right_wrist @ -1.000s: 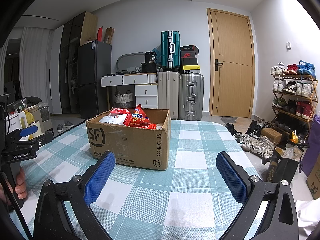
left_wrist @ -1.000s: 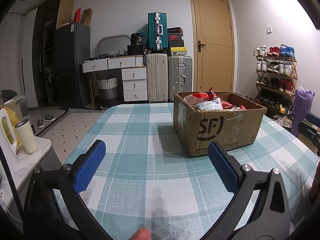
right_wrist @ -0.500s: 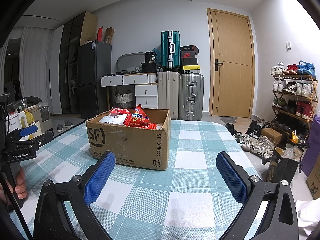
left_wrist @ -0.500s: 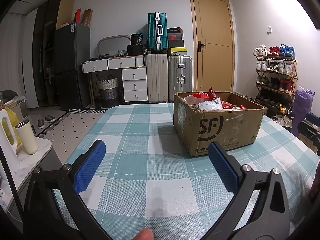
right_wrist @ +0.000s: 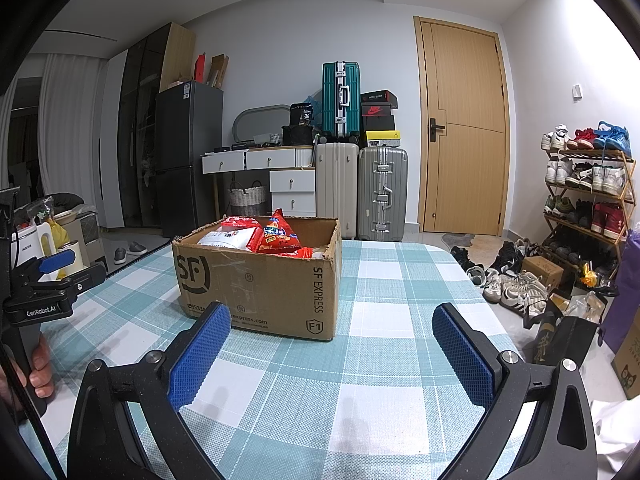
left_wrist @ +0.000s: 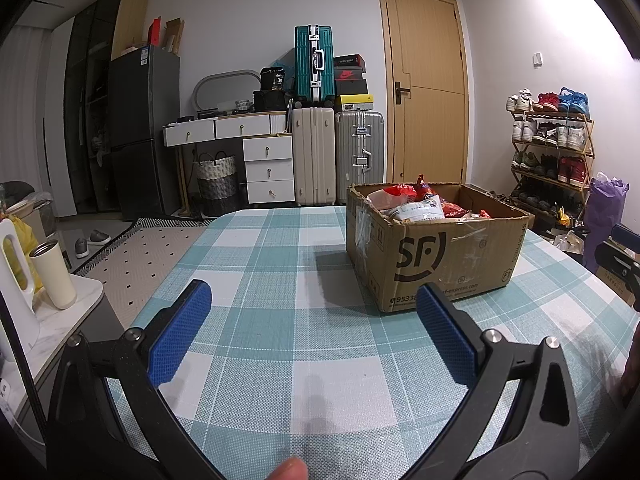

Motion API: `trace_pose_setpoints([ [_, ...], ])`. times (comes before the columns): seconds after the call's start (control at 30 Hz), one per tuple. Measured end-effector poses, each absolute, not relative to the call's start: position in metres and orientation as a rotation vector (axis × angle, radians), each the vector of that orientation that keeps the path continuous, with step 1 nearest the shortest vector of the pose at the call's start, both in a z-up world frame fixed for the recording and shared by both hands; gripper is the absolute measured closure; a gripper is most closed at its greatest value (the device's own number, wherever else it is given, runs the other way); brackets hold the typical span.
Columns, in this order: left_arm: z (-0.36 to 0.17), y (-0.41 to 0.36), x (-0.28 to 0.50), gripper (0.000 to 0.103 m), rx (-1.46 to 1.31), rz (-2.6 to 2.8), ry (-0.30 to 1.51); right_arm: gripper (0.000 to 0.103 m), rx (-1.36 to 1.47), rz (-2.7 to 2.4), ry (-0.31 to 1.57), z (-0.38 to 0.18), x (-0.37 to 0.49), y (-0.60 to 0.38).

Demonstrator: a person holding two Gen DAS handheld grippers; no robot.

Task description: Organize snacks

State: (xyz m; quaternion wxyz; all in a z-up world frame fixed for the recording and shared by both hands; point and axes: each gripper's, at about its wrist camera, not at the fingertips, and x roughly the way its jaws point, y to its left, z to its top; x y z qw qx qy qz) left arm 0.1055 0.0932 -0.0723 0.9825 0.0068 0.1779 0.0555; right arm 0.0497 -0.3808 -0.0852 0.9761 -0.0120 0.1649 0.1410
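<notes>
left gripper [left_wrist: 314, 332] gapes empty over the checked table [left_wrist: 256, 264], right gripper [right_wrist: 332, 352] too; box [left_wrist: 436, 256] of snacks [left_wrist: 416, 208] at one o'clock, suitcases [left_wrist: 336, 152] and door [left_wrist: 426, 92] beyond.

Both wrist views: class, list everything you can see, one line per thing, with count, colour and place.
cardboard box: one, brown, on the table
snack packets: several, red and white, in the box
tablecloth: one, teal-white check, covering the table
suitcases: three, teal, cream, silver, by the far wall
door: one, tan, shut
shoe rack: one, wooden, right wall
fridge: one, dark, left
left tool: one, black with blue pads, open
right tool: one, same, open
</notes>
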Motion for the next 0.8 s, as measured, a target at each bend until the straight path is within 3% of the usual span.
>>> trace_pose_setpoints([
  [0.8, -0.0722, 0.0978, 0.1065, 0.001, 0.001, 0.128, 0.363, 0.0, -0.024, 0.284, 0.333, -0.0854, 0.0497, -0.3809],
])
